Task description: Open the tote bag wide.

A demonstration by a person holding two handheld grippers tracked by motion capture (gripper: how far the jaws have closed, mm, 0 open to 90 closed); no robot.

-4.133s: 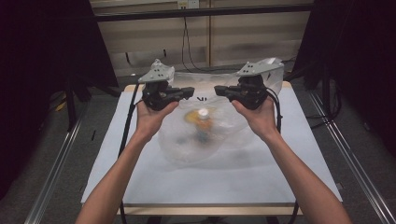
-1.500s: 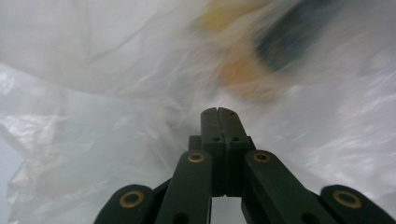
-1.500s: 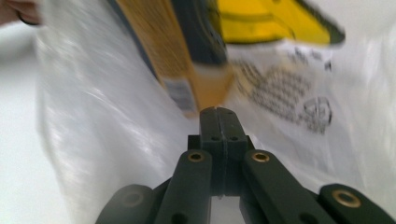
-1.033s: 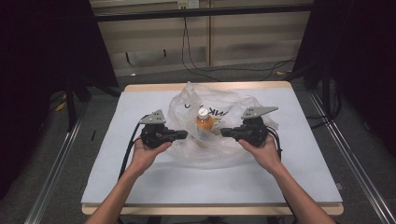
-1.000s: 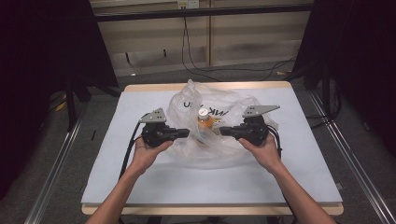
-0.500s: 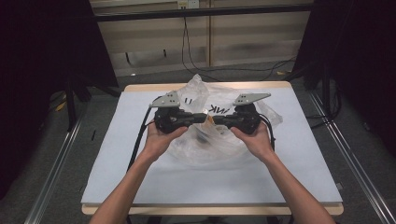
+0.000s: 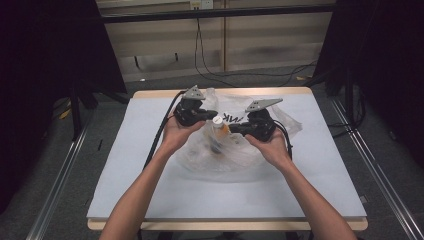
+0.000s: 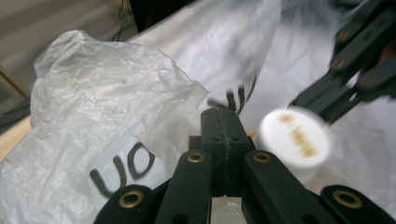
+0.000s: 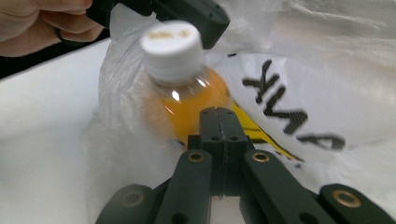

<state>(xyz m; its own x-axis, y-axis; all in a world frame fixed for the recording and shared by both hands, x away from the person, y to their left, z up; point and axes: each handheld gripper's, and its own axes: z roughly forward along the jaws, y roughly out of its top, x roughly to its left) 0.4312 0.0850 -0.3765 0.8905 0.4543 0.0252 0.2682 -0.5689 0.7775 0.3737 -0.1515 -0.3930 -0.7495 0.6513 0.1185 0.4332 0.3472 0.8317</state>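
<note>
A clear plastic bag (image 7: 227,159) with black lettering lies crumpled on the white table top (image 7: 150,190). Inside it stands a bottle of orange drink (image 9: 187,100) with a white cap (image 7: 217,120). My left gripper (image 7: 210,115) is just left of the cap, its jaws pressed together on bag film (image 8: 116,121). My right gripper (image 7: 233,131) is just right of the bottle, also shut, with bag film (image 9: 299,107) bunched at its tips. The left gripper view has the cap (image 8: 293,137) to the right of its shut tips (image 8: 218,113). In the right gripper view the bottle rises behind the shut tips (image 9: 218,113).
The table's wooden far edge (image 7: 150,94) lies just beyond the bag. Black cables (image 7: 162,127) trail from the left gripper toward the near left. Metal rails (image 7: 65,170) run along the floor on both sides. Bare table top stretches in front of the bag.
Over the last second both grippers moved away from the person and toward each other, gathering the bag around the bottle. In the last half second they shifted only a little.
</note>
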